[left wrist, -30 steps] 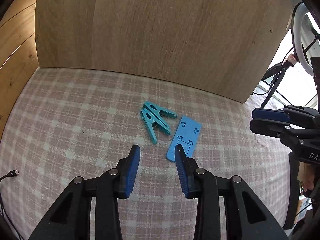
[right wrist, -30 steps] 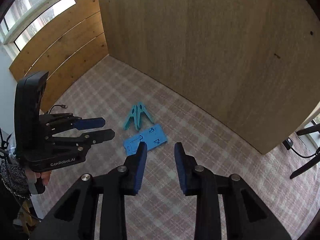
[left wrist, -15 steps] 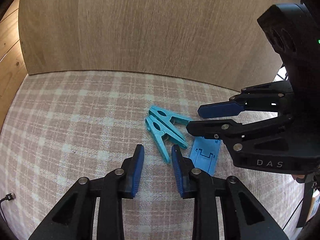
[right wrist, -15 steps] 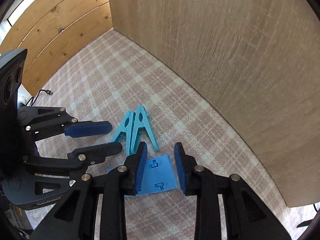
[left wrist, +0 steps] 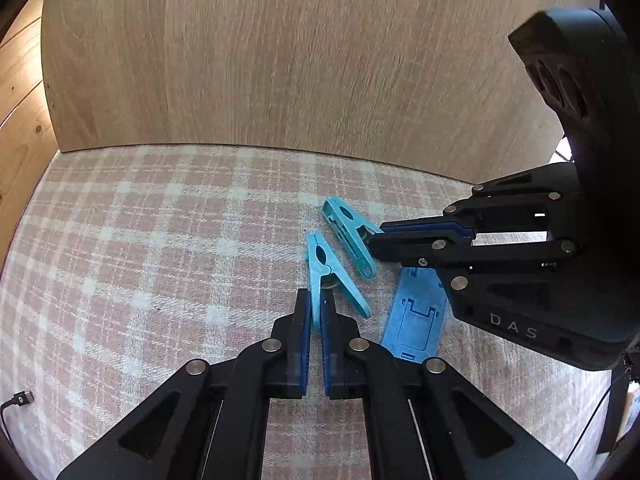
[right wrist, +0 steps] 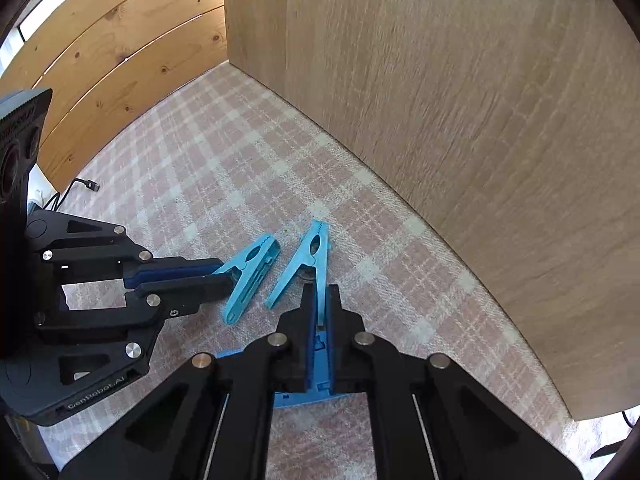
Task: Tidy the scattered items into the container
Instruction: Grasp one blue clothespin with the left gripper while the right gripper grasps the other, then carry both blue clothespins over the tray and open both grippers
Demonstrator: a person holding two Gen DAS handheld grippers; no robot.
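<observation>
Two light blue clothes pegs lie on the checked cloth. My left gripper (left wrist: 315,312) is shut on one leg of the nearer peg (left wrist: 323,268); in the right wrist view this gripper (right wrist: 218,276) holds the left peg (right wrist: 249,276). My right gripper (right wrist: 319,308) is shut on a leg of the other peg (right wrist: 310,258); in the left wrist view it (left wrist: 374,238) grips the farther peg (left wrist: 348,236). A flat blue plastic stand (left wrist: 416,320) lies under the right gripper and shows partly in the right wrist view (right wrist: 304,396). No container is in view.
A tall wooden panel (left wrist: 300,52) stands upright close behind the pegs; it also shows in the right wrist view (right wrist: 480,120). A black cable end (left wrist: 20,398) lies at the cloth's left edge. Wooden wall boards (right wrist: 120,48) are at the far left.
Both grippers have moved in onto the pegs and shut, each on one peg's leg. The two pegs have shifted slightly apart.
</observation>
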